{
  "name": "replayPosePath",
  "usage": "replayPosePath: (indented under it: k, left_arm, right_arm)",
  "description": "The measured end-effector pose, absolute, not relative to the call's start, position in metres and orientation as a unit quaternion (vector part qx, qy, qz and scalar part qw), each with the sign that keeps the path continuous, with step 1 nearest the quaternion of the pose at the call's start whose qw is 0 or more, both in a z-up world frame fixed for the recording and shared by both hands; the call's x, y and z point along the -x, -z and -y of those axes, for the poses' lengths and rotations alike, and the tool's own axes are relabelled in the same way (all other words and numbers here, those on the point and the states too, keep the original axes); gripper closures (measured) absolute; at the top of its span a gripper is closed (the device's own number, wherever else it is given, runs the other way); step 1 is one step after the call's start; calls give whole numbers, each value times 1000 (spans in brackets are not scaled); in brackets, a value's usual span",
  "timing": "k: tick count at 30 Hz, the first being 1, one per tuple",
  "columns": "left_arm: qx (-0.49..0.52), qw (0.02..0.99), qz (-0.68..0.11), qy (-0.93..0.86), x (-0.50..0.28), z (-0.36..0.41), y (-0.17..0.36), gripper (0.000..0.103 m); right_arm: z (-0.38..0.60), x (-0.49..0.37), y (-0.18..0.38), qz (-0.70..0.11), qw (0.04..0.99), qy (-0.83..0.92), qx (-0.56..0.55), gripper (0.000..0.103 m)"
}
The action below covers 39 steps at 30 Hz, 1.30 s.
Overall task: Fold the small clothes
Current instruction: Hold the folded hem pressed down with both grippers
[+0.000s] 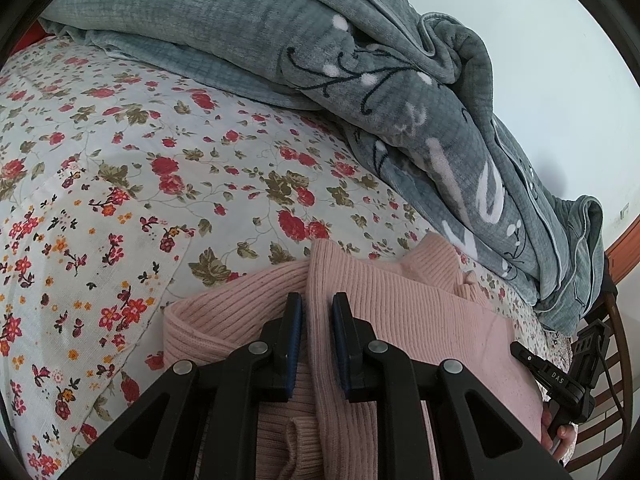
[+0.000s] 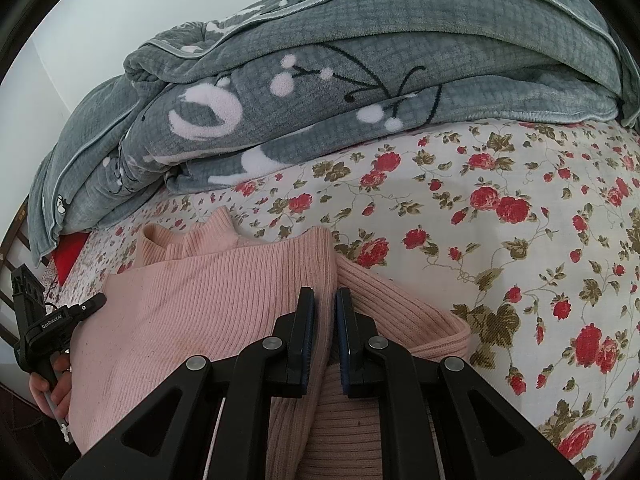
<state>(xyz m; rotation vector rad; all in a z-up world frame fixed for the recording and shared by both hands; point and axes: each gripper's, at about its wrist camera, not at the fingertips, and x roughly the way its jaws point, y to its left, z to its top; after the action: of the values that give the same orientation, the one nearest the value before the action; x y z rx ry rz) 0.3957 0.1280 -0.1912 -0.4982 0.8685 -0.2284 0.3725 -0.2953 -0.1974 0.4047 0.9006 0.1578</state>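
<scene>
A pink ribbed knit sweater (image 1: 420, 312) lies on the floral bedsheet (image 1: 120, 168). My left gripper (image 1: 317, 300) is shut on a raised fold of the sweater's edge, with a sleeve lying to its left. In the right wrist view the same sweater (image 2: 192, 312) spreads to the left, and my right gripper (image 2: 325, 294) is shut on its folded edge, a ribbed sleeve to its right. Each view shows the other gripper in a hand at the sweater's far side: the right gripper (image 1: 560, 380) and the left gripper (image 2: 48, 328).
A bulky grey fleece blanket (image 1: 320, 40) with white and black patterns is heaped along the back of the bed; it also shows in the right wrist view (image 2: 360, 80). A white wall stands behind it. A wooden bed frame (image 1: 624, 248) curves at the far side.
</scene>
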Motion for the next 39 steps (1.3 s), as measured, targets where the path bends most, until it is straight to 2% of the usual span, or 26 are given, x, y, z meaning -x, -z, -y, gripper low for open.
replayPosePath:
  k: [26,28,31,32,39]
  left_arm:
    - [237,872,-415,110,-395,-128,191,86]
    - [238,875,-407,113,-394,-128,189,81]
    - [230,888,-383,109,-388,-127,181,64]
    - [228,891,-377,112,-386,-127,178,62]
    - [225,901,-354,112,-381,-130,170,60]
  right_arm:
    - [295,-373,198,-433,877,-76,-195,92]
    - [295,-373,198,-433,877,-76,-194,92]
    - [295,-371,195,-424,881,-81,-194,91]
    - [295,-370,194,-419,883,-86,-194,91]
    - [289,-363,183,-393,898,-90,-178,91]
